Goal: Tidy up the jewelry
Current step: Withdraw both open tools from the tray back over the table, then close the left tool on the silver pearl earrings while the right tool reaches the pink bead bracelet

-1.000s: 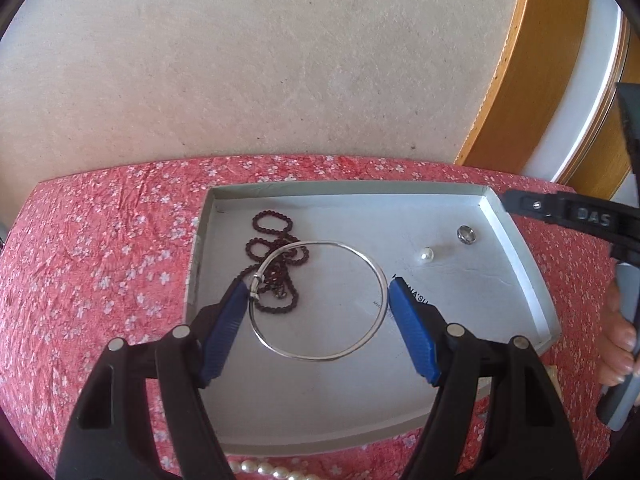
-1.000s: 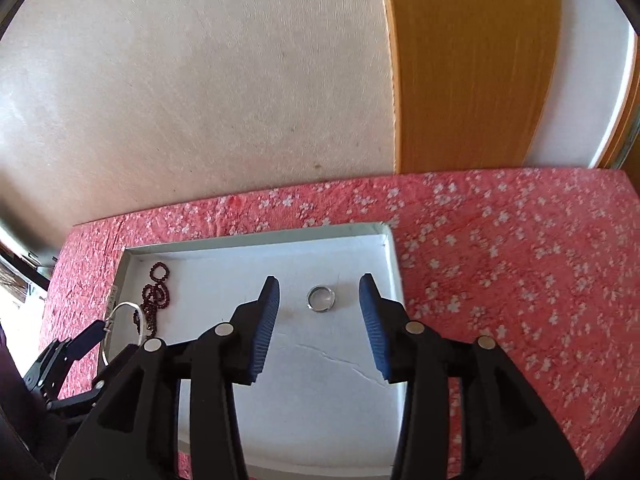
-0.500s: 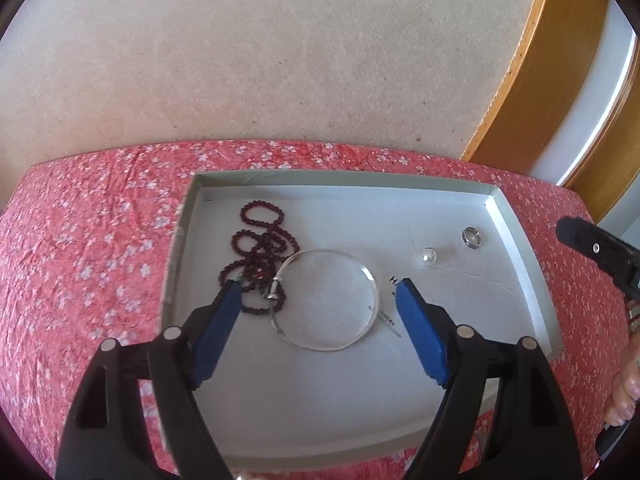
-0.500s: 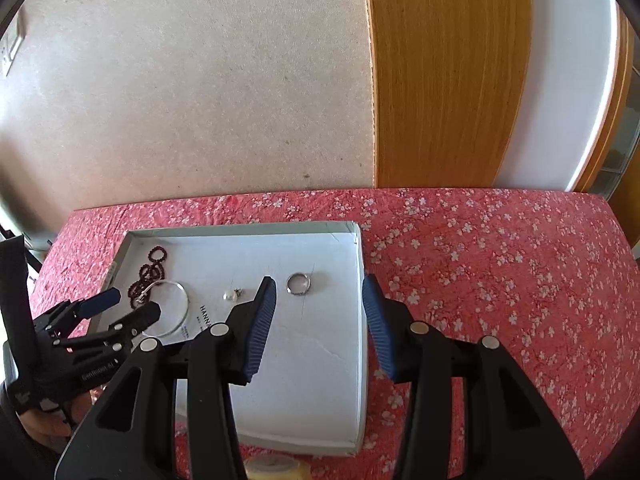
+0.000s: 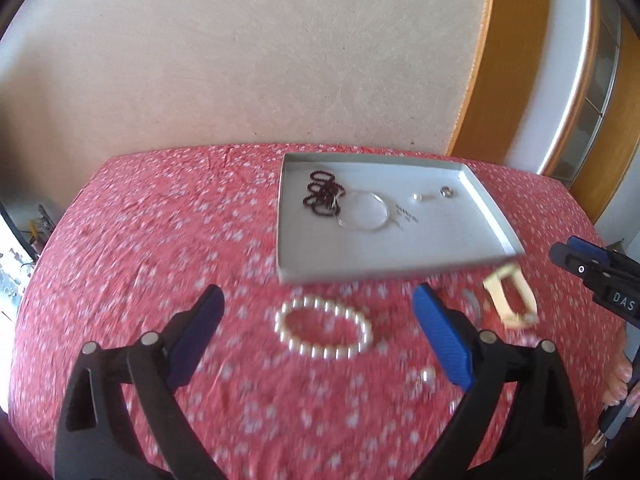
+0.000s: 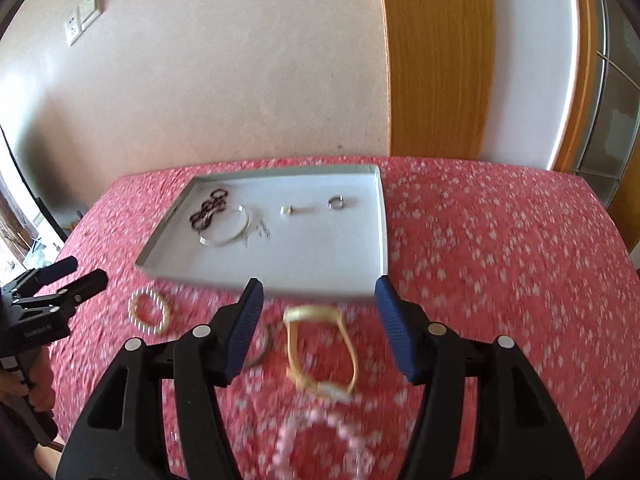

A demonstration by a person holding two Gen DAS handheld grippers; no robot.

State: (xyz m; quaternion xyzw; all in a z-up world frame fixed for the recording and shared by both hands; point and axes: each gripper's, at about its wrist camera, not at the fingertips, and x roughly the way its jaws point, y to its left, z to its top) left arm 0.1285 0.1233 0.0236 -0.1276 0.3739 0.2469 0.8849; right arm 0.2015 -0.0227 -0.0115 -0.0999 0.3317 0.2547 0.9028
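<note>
**Now both grippers hang over loose jewelry, holding nothing**

Only a little writing can be read. The letters "DAS" are on the black arm of the right gripper (image 5: 576, 258), seen at the right edge of the left wrist view. Small dark print is on the floor of the white tray (image 5: 400, 256), but it is too tiny to read.

The left gripper (image 5: 316, 338) has just been opening its jaws, and they stand very wide with nothing gripped. The pearl bracelet (image 5: 326, 330) lies on the red flowered cloth (image 5: 160, 240) between the blue fingers (image 5: 442, 340), touching neither one.

The right gripper (image 6: 318, 330) has just been opening too. Its jaws are about half open and hold nothing. The yellow strap watch (image 6: 320, 350) lies on the cloth between its fingers, not touching them. A pink bead bracelet (image 6: 320, 448) lies nearer, blurry.

The tray sits farther back. In it are a dark bead string (image 5: 324, 198) at the far left, a thin silver bangle (image 5: 364, 212) touching it, a small pearl piece (image 5: 418, 197), and a silver ring (image 5: 446, 191) to the right.
</note>
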